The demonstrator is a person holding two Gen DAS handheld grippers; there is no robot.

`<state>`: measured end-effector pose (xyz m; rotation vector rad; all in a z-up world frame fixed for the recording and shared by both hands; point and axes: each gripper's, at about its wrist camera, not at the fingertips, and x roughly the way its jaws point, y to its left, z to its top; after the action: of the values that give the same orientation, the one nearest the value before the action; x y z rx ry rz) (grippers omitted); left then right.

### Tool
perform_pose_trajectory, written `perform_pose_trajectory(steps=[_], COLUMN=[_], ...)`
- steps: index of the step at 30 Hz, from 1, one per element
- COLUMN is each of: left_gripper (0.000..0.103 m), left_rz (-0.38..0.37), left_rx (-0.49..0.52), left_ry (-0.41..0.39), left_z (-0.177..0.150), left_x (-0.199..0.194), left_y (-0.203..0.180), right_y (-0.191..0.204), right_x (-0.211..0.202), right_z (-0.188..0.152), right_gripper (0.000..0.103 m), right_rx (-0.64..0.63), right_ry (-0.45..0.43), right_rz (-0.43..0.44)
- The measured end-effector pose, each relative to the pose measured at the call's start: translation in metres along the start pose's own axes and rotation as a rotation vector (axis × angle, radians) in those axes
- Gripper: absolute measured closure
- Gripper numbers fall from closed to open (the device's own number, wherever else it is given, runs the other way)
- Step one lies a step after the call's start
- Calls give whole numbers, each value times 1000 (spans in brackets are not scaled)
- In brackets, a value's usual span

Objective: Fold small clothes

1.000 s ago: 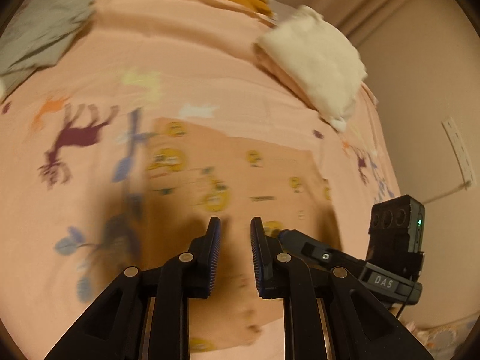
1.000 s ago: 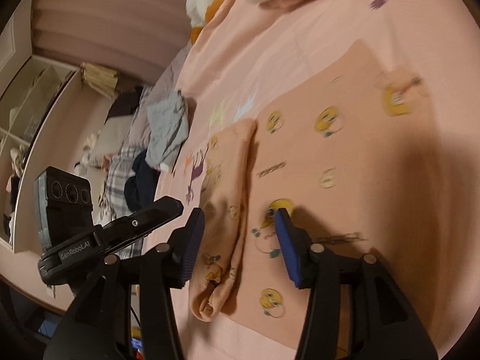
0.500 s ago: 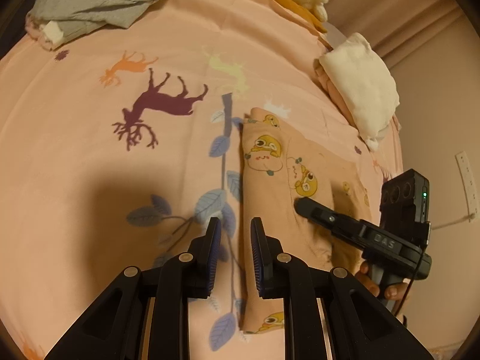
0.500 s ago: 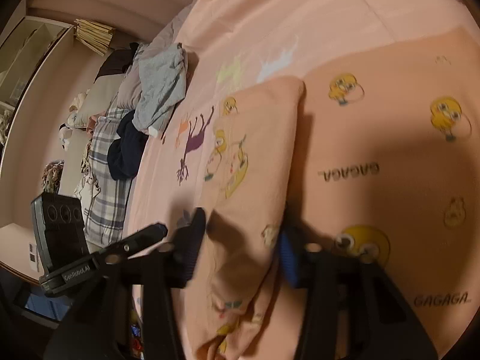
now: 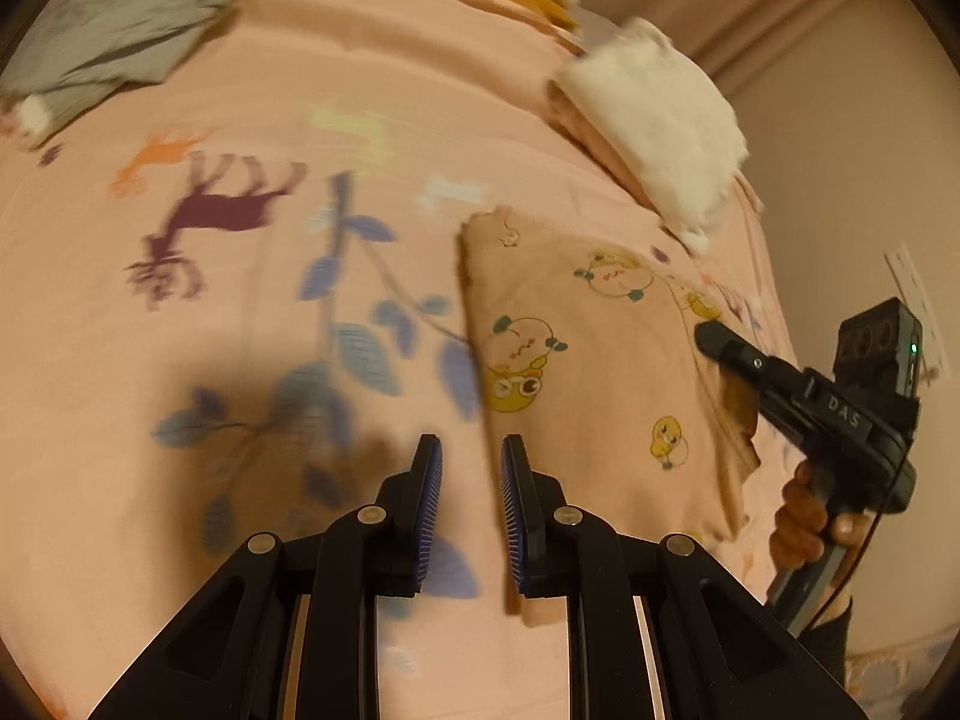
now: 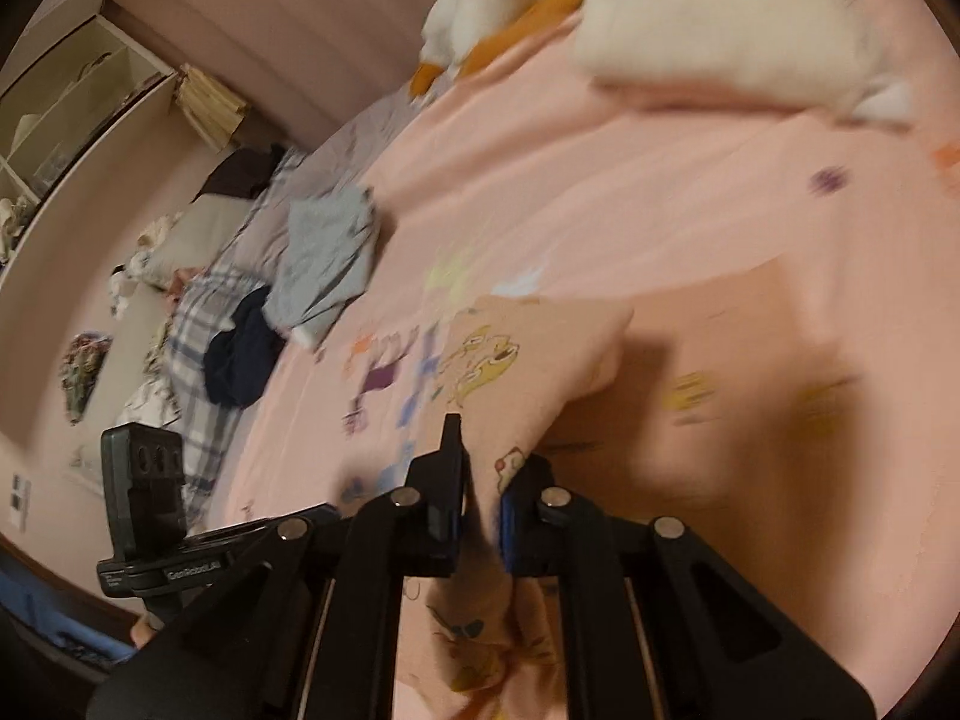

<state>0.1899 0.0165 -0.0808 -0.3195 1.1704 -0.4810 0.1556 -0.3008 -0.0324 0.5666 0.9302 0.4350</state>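
A small peach garment with yellow cartoon chicks [image 5: 576, 360] lies on the pink printed bedsheet [image 5: 240, 120], its left side folded over. My left gripper [image 5: 471, 480] hovers just left of its near edge with a narrow empty gap between the jaws. My right gripper [image 6: 480, 480] is shut on the folded edge of the garment [image 6: 528, 360] and lifts it. The right gripper also shows at the right of the left wrist view [image 5: 780, 378], at the garment's right edge.
A grey garment [image 5: 120, 42] lies at the far left of the bed. A white fluffy folded pile [image 5: 654, 120] sits beyond the peach garment. A white and orange plush [image 6: 510, 6] lies at the head. More clothes [image 6: 240, 348] lie at the bed's side.
My right gripper has closed on the garment's folded edge. My left gripper has pulled back to the left of the garment, and the fold now lies further across.
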Motion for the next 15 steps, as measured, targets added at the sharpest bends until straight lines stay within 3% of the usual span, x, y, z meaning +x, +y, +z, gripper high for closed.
perform_pose_trajectory(steps=[4,8,12,15], left_gripper=[87,87,87,87], left_rz=[-16,-43,-41,-21], left_rx=[79,155,218,229], left_ry=[25,59,107,140], left_z=[-3,-12,-23,-30], left_x=[18,39,62,77], left_y=[-35,-68,-87,-87], right_y=[-30,-62,-77,-86], right_x=[-16,-6,-6,-3], right_z=[-4,-16,-19,-16], right_gripper=[92,92,88,74], right_rx=[29,77,137,186], right_ry=[1,41,22,10], right_rz=[-73,-126,-40,23])
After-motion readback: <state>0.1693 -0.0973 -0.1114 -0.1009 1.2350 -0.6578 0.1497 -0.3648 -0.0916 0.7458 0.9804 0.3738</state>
